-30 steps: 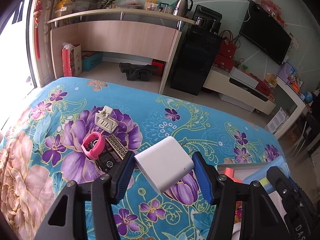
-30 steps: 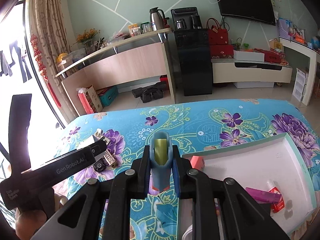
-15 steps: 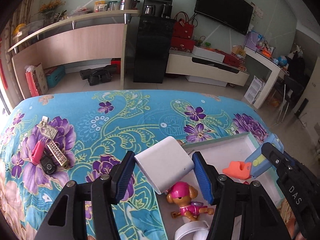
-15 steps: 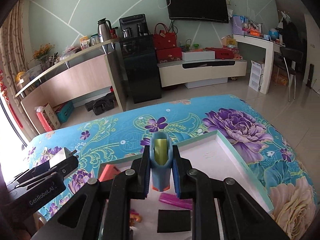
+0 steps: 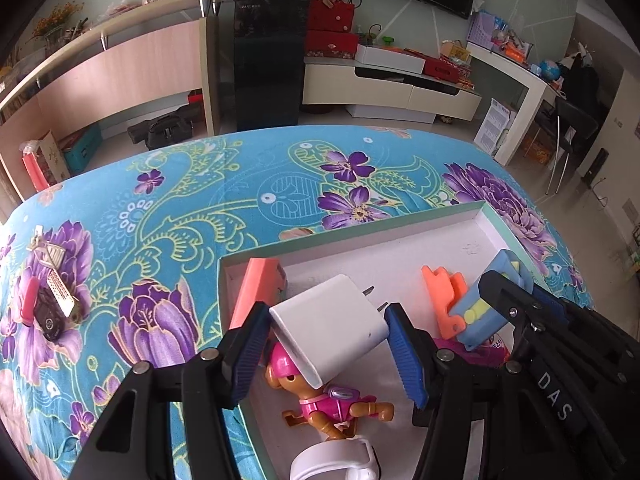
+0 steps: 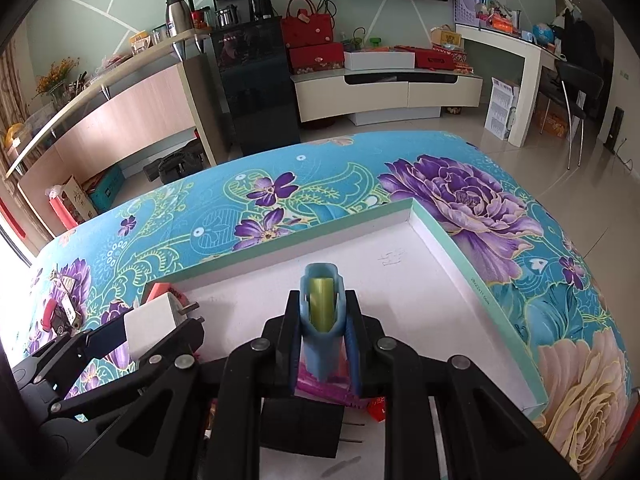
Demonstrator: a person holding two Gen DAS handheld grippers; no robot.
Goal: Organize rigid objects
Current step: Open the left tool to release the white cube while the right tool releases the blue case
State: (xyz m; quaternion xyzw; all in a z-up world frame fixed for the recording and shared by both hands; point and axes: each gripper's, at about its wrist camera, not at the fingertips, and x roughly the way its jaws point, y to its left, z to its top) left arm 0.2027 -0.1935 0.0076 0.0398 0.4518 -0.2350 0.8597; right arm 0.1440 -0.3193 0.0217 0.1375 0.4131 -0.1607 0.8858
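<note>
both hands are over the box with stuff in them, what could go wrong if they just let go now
The white charger, held in the left gripper, hangs over the pink toy dog, so it may land on it and tip sideways. The blue toy in the right gripper sits above the black block and could bounce off it.

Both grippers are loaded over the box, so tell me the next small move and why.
Probably lower the left gripper a little and open it. It holds the white charger above the box, just over the toy dog, so easing toward bare floor first seems wise. The right gripper is shut on the blue toy, also over the box.
</note>
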